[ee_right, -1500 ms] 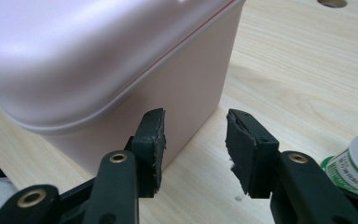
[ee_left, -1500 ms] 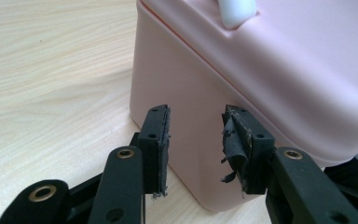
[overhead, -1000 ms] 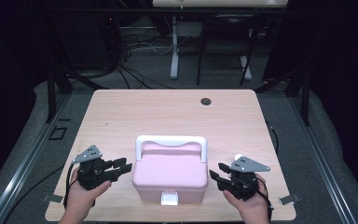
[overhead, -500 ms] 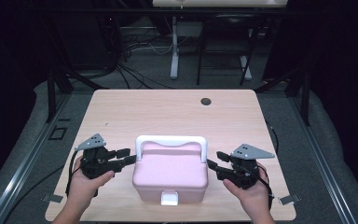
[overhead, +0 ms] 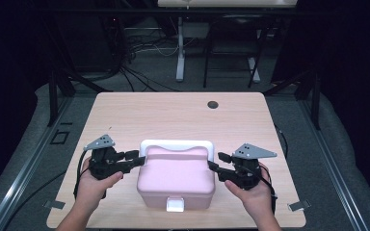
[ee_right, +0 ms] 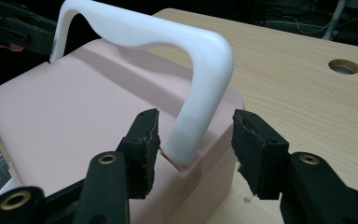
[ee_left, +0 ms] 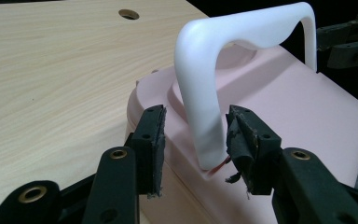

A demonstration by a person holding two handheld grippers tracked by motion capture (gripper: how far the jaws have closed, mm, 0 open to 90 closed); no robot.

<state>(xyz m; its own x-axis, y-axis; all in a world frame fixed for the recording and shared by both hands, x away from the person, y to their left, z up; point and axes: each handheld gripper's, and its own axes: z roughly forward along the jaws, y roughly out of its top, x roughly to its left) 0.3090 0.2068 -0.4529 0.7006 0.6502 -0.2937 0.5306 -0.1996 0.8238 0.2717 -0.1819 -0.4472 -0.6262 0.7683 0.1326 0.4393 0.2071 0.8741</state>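
Note:
A pink lidded box [overhead: 176,180] stands near the table's front edge, its white handle [overhead: 176,144] raised upright. My left gripper [overhead: 137,159] reaches in from the left. Its jaws have just been opening and stand apart around the handle's left leg [ee_left: 205,116], not pressing it. My right gripper [overhead: 216,162] comes in from the right. Its jaws have also just been opening and straddle the handle's right leg [ee_right: 191,126], with a gap on one side. In each gripper view the pink lid [ee_left: 298,102] [ee_right: 74,107] lies beyond the jaws.
The wooden table [overhead: 173,115] has a round cable hole [overhead: 213,104] at its far side. A white latch [overhead: 176,204] sits on the box's front. Beyond the table are dark floor, cables and the legs of another table.
Both hands have moved away from the front edge and risen a little beside the box. Both pairs of jaws stand wider than before. The box has not moved.

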